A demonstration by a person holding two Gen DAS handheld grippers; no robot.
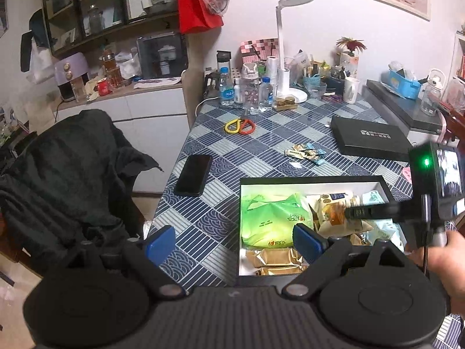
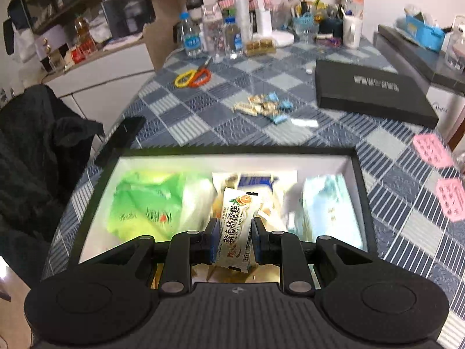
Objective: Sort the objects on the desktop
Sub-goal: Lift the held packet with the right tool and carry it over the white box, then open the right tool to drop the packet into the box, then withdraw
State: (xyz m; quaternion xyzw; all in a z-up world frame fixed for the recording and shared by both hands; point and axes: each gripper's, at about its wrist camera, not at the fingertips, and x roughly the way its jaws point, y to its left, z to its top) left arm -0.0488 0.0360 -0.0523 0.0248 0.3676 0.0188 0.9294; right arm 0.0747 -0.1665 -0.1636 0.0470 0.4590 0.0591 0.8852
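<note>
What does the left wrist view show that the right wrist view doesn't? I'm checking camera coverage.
Only the left wrist view shows the open left hand-held gripper, the desk lamp's head and the phone's full face. Only the right wrist view shows the right hand-held gripper shut on an orange-print snack packet, plus pink blister packs. Both show the open box, scissors and loose candies.

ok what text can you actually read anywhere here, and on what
"赣南脐橙" reads down the orange snack packet held in the right hand-held gripper.
Smaller print on that packet: too small.
Black box lid: white logo, blurred.
Green bag in the open box: printing unreadable.
Water bottle label: blurred.
</note>
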